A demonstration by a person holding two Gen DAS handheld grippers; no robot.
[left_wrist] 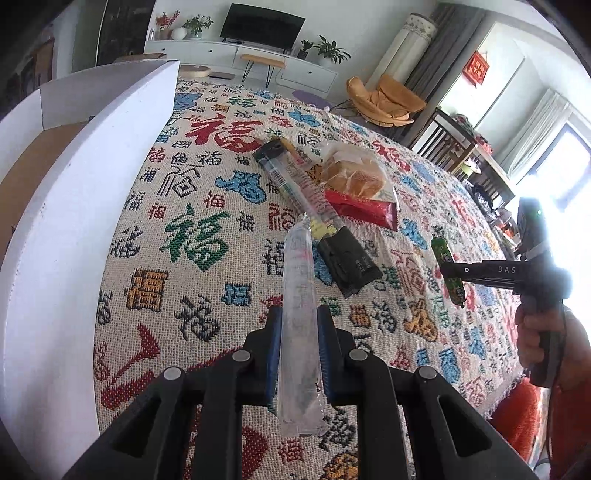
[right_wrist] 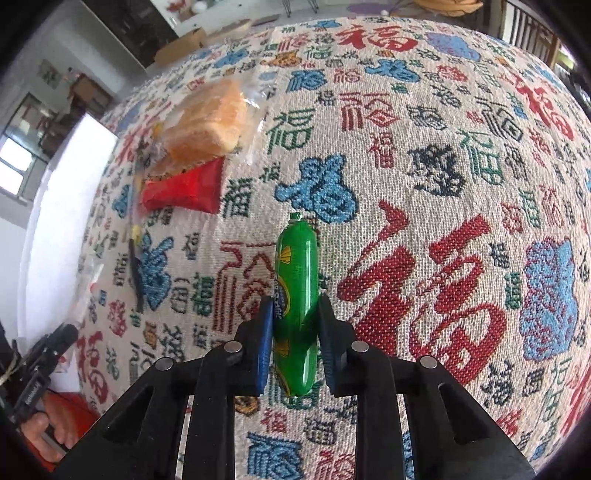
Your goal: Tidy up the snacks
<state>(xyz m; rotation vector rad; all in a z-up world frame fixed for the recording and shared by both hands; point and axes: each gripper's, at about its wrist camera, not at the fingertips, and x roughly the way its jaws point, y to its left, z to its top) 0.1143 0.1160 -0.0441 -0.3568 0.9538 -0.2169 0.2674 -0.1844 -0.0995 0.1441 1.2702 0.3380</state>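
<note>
Beyond the worktop's far edge, a black flat television (left_wrist: 263, 23) stands on a long white cabinet (left_wrist: 236, 55); bright windows (left_wrist: 561, 162) light the right side.

Cloth (left_wrist: 207, 206) over worktop: cream weave, repeating characters in red, blue, green, black and orange. Box (left_wrist: 74, 184): white outside, brown inside. Long packet (left_wrist: 299, 321): clear, faint grey and pink print. Sausage (right_wrist: 295, 295): glossy green, yellow marks, blue-white label. Bread (left_wrist: 351, 175): golden-orange in clear wrap. Flat packet (left_wrist: 364, 210): red. Stick packet (left_wrist: 314, 206): black ends, clear middle, yellow band. Gripper pads (right_wrist: 264, 343): blue on black.
</note>
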